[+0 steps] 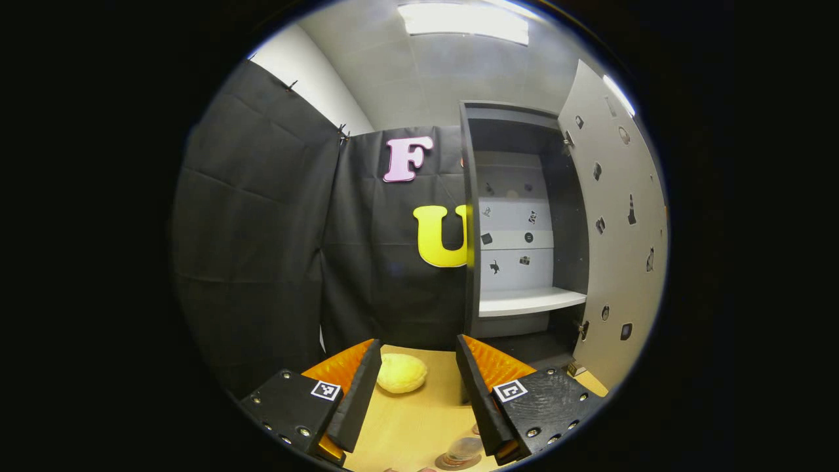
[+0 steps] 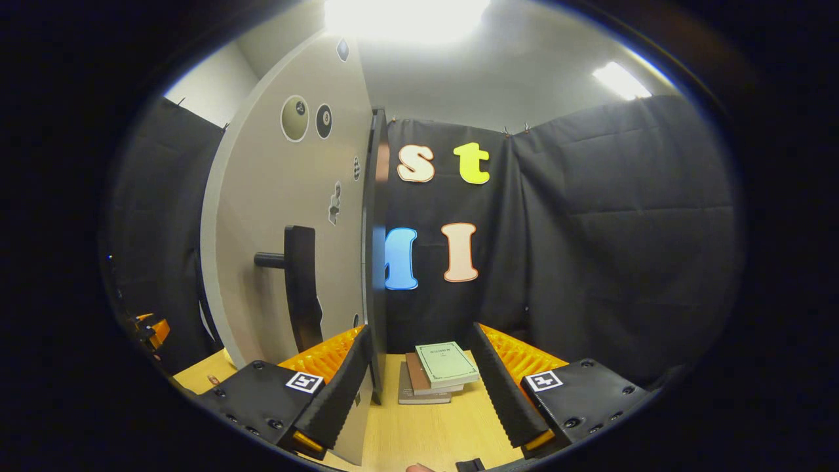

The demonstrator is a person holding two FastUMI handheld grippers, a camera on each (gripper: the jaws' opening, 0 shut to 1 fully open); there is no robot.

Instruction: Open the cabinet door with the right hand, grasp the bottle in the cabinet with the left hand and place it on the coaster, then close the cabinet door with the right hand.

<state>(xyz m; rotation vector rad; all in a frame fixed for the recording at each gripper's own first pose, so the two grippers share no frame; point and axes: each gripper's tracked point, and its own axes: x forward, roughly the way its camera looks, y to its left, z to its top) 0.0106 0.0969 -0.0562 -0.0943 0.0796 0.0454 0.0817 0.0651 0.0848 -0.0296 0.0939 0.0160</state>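
The dark cabinet (image 1: 469,223) stands open, and its pale door (image 1: 616,249) is swung out to the right. Its white shelf (image 1: 527,301) is bare. My left gripper (image 1: 418,344) hangs open over the wooden table, in front of the cabinet. Below its right finger, at the view's bottom edge, a clear bottle (image 1: 464,448) seems to rest on a brown coaster (image 1: 452,464). My right gripper (image 2: 421,331) is open at the door's free edge (image 2: 377,262). That edge runs down between the fingers, close to the left one. The door's black handle (image 2: 301,288) is to the left.
A yellow rounded object (image 1: 401,372) lies on the table (image 1: 419,426) between the left gripper's fingers. A small stack of books (image 2: 436,373) sits on the table beyond the right gripper. Black cloth walls close in the back and sides.
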